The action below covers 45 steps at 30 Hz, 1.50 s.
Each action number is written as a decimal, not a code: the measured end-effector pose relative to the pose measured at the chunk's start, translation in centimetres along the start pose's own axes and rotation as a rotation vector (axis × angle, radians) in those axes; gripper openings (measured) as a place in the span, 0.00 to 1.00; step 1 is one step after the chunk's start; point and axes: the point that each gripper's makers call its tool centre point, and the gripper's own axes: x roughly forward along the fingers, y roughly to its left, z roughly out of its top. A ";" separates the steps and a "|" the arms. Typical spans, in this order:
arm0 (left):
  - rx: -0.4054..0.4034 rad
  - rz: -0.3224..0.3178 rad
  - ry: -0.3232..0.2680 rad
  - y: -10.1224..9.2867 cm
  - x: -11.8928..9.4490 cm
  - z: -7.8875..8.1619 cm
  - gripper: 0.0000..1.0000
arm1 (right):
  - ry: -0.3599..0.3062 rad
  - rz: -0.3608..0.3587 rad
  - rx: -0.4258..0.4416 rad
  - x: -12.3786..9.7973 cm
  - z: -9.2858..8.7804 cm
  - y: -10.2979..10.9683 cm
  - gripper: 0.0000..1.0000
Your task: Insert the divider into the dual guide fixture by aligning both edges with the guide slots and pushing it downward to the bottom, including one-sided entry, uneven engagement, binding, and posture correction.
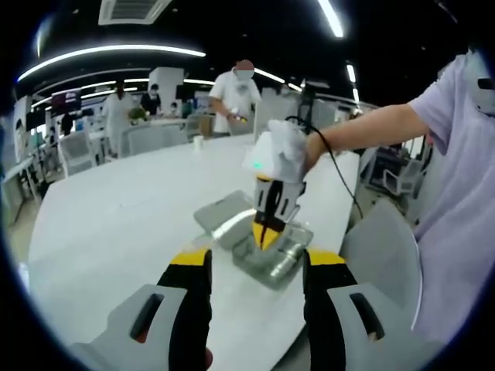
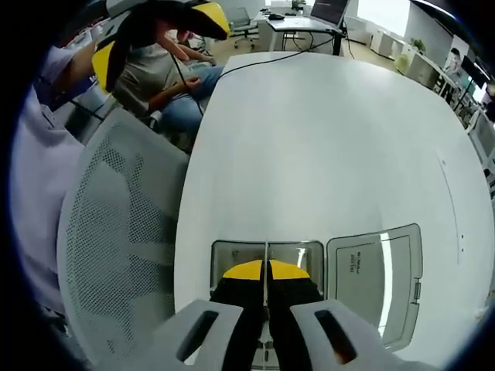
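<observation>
Your left gripper (image 1: pixel 259 270) sits at 6 o'clock in the left gripper view with its yellow-tipped jaws spread wide and nothing between them. Past it, toward 12 o'clock, the white table (image 1: pixel 131 216) carries the metal fixture (image 1: pixel 272 259), a shallow grey tray with a flat grey lid (image 1: pixel 224 218) lying just beside it on its 10 o'clock side. Your right gripper (image 1: pixel 267 236) comes down onto the fixture from above, its yellow tips pointing into the tray, your hand (image 1: pixel 280 152) in a white glove wrapped around its body.

In the right gripper view the same gripper (image 2: pixel 266 280) rises from 6 o'clock with its jaws drawn narrow, closed on the divider (image 2: pixel 266 255), a thin plate seen edge-on as a pale line. It stands upright across the middle of the fixture (image 2: pixel 224 259), reaching toward the far wall at 12 o'clock. How deep it sits in the guide slots, and whether both edges are engaged, you cannot tell from here. The lid (image 2: pixel 379 282) lies at 3 o'clock, touching or just beside the fixture. A mesh-backed chair (image 2: pixel 116 239) stands at 9 o'clock against the table edge (image 2: pixel 332 124).
</observation>
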 end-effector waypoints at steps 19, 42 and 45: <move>0.001 0.000 0.004 0.1 0.1 0.1 0.44 | 0.003 0.001 0.013 1.0 -0.3 -0.2 0.00; -0.001 -0.004 0.007 0.1 0.3 0.0 0.44 | 0.043 -0.003 -0.004 2.5 -0.8 -0.2 0.00; -0.002 -0.002 0.006 0.2 0.3 0.0 0.44 | 0.048 -0.001 -0.005 2.5 -0.9 -0.2 0.00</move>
